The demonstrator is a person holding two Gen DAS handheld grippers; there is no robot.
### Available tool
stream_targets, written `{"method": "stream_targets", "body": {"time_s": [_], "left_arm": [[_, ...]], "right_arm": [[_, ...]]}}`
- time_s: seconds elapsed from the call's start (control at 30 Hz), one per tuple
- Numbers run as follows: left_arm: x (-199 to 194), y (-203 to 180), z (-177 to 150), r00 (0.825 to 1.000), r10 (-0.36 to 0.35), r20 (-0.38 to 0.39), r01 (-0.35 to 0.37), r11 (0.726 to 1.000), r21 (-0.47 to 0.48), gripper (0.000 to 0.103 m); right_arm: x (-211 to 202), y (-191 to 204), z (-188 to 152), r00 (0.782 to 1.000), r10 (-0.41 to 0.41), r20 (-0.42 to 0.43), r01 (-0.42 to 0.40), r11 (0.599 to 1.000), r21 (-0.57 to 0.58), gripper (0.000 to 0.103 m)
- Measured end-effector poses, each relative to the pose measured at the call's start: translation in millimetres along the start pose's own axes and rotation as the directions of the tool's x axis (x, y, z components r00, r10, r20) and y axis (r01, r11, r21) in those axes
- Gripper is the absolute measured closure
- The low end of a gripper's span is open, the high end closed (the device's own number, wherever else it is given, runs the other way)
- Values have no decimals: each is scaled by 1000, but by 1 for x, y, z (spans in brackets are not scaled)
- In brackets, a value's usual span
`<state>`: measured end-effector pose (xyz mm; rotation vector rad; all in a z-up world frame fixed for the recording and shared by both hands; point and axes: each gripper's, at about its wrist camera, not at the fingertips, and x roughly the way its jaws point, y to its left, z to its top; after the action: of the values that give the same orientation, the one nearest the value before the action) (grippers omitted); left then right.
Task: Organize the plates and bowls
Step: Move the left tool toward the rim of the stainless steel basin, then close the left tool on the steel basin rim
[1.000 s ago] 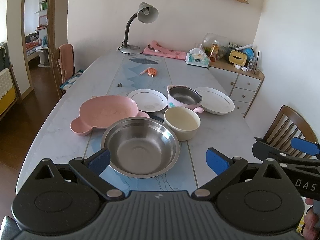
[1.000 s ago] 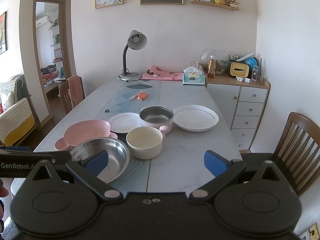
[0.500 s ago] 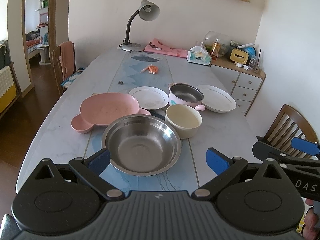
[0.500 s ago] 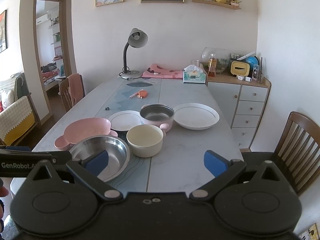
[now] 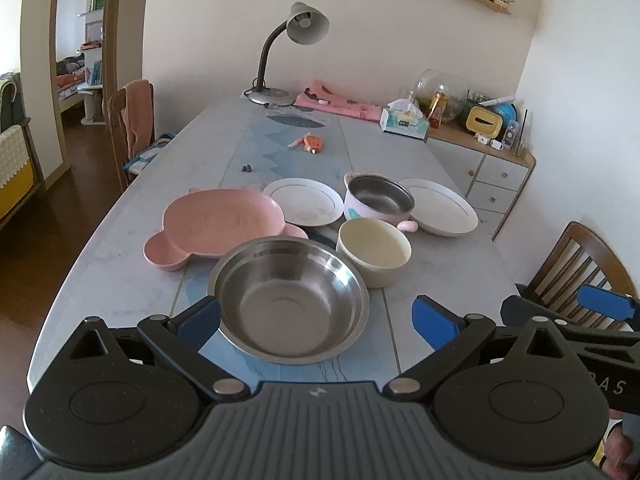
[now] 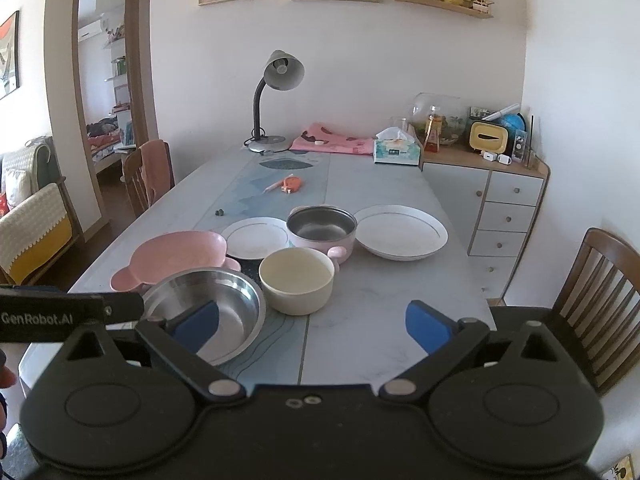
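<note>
A large steel bowl sits nearest on the marble table. Behind it are a pink bear-shaped plate, a cream bowl, a small white plate, a pink pot with steel lining and a large white plate. My left gripper is open, just in front of the steel bowl. My right gripper is open, over the table's near edge in front of the cream bowl. Both are empty.
A desk lamp, a pink cloth, a tissue box and a small orange item lie at the far end. Wooden chairs stand at the left and right. A drawer cabinet is at the right.
Both grippers have edged slightly forward toward the dishes and tilted a little upward. The dishes have not moved and both grippers stay open.
</note>
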<state>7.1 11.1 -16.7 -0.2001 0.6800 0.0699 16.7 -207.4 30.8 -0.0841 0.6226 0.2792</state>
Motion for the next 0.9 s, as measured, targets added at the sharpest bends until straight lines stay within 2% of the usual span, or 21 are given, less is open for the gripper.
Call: {"method": "stream_targets", "body": {"time_s": [0.2,0.37,0.47,0.63,0.77,0.9], "left_arm": [[20,11,8,999,5,-45,-5,1000,-20,1],[50,30,13,995,43,-85,-46,998,-39,1],[70,44,18,993,66,-100,-72,996,-58,1],[107,60,24,981,136,-136,-138,990,-2,1],[134,69,27,971,160,-178,-161,987,8,13],[155,77,30,963,162,-216,-164,986,9,13]], "right_arm": [[22,-3,12,999,8,-35,-9,1000,-10,6],[55,-9,17,996,36,-82,-37,999,-12,14],[79,-10,17,987,79,-137,-79,997,3,16],[117,-6,12,970,125,-210,-122,992,24,21],[145,2,10,955,142,-261,-137,990,38,27],[166,8,11,942,156,-296,-148,988,48,29]]}}
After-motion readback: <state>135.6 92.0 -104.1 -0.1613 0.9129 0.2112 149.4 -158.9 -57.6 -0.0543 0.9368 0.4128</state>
